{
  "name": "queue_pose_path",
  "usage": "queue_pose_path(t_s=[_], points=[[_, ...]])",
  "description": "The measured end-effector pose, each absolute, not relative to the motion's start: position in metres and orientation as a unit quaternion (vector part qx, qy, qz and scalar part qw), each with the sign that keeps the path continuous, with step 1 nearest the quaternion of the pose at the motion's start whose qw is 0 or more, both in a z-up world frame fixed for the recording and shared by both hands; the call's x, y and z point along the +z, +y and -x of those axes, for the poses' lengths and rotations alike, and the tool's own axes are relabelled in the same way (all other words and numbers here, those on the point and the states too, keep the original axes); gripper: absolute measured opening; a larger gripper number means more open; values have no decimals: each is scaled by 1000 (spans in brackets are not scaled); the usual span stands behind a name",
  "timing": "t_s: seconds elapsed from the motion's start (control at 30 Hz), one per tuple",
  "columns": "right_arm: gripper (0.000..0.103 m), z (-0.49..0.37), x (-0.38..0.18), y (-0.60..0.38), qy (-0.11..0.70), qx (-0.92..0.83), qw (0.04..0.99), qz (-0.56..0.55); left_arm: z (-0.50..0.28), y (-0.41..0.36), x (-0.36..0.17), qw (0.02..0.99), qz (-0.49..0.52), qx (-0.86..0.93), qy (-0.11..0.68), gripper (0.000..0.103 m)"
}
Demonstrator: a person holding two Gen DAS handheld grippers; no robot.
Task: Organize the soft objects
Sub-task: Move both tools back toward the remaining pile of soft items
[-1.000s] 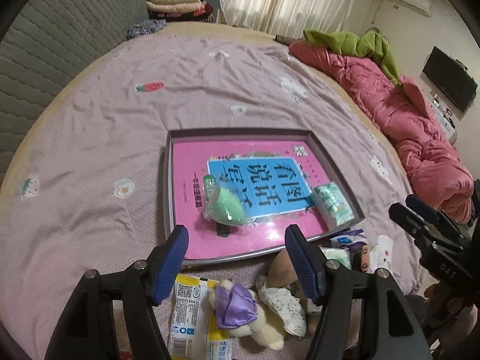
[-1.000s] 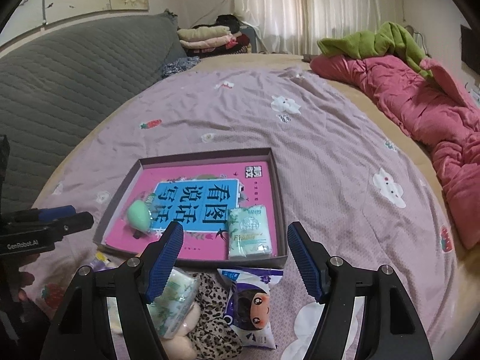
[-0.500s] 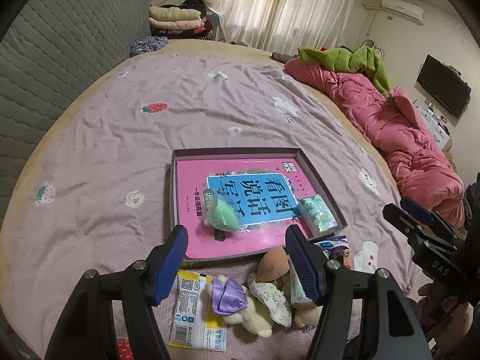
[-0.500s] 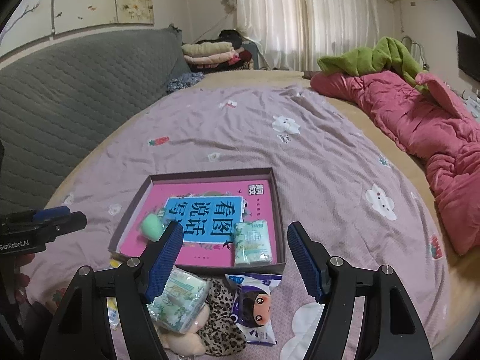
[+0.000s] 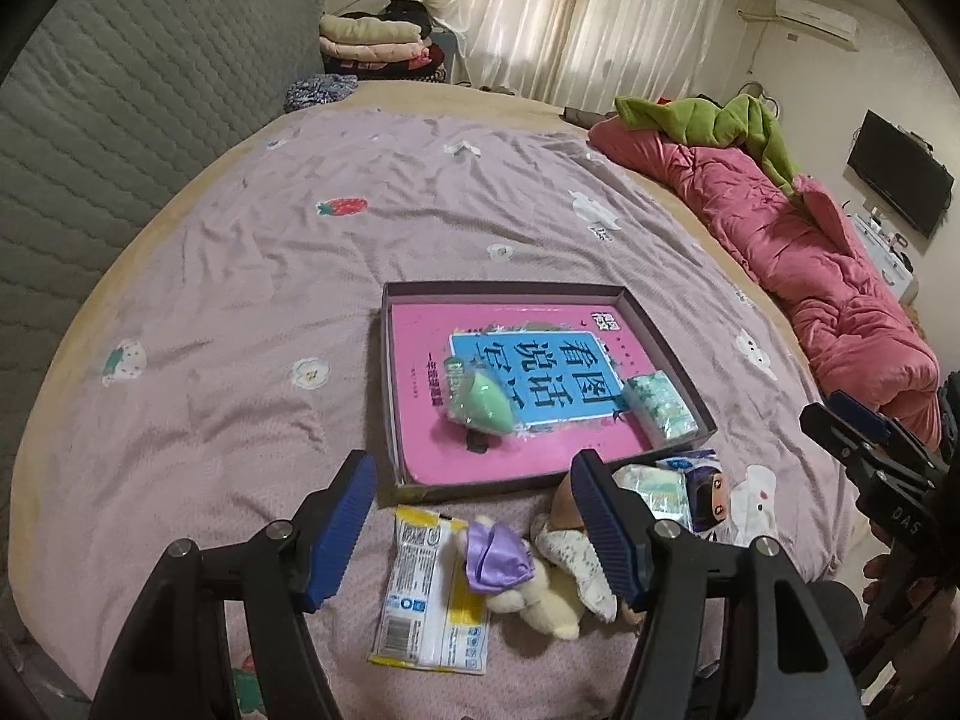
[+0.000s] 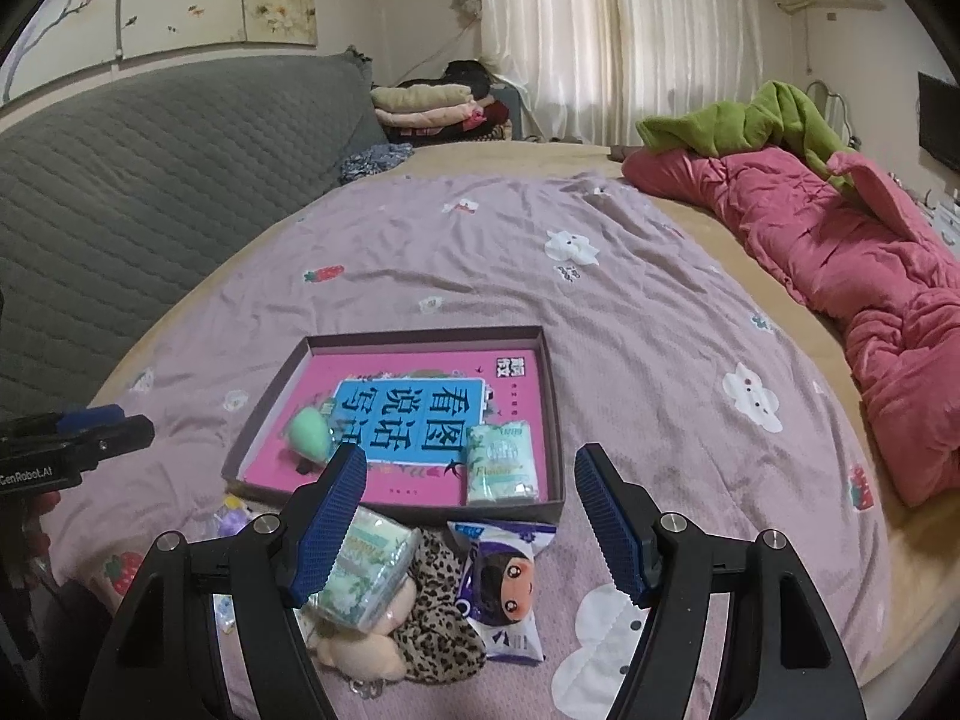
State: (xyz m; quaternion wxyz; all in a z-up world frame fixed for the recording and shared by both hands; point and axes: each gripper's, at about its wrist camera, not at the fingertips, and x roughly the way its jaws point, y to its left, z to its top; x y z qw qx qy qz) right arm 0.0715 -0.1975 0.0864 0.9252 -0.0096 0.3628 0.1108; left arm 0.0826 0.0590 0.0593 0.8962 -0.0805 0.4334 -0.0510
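A shallow box (image 5: 390, 384) (image 6: 555, 420) with a pink printed bottom lies on the lilac bed cover. Inside it are a green egg-shaped sponge (image 5: 483, 405) (image 6: 309, 435) and a green tissue pack (image 5: 660, 405) (image 6: 501, 465). In front of the box lie a yellow-white wipes packet (image 5: 429, 594), a cream plush with a purple bow (image 5: 501, 558), a second tissue pack (image 6: 366, 567), a leopard-print plush (image 6: 438, 606) and a cartoon-face pouch (image 6: 504, 582). My left gripper (image 5: 474, 495) hangs open above the pile, holding nothing. My right gripper (image 6: 471, 492) is open and empty too.
A pink quilt (image 5: 810, 252) with a green blanket (image 6: 750, 120) runs along the right side of the bed. A grey padded headboard (image 6: 150, 168) stands at the left. Folded clothes (image 5: 372, 39) are stacked at the far end. A dark screen (image 5: 900, 186) hangs on the right wall.
Both grippers have drawn back and up from the box, so the box and pile look smaller and more of the bed shows. Both stayed open. No object has moved.
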Motion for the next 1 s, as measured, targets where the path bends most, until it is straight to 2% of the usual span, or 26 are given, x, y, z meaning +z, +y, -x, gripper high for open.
queue_pose_path(t_s=[1.0], points=[[74, -37, 41, -195, 406, 131, 904, 32, -31, 48, 3, 876, 74, -41, 476, 67]])
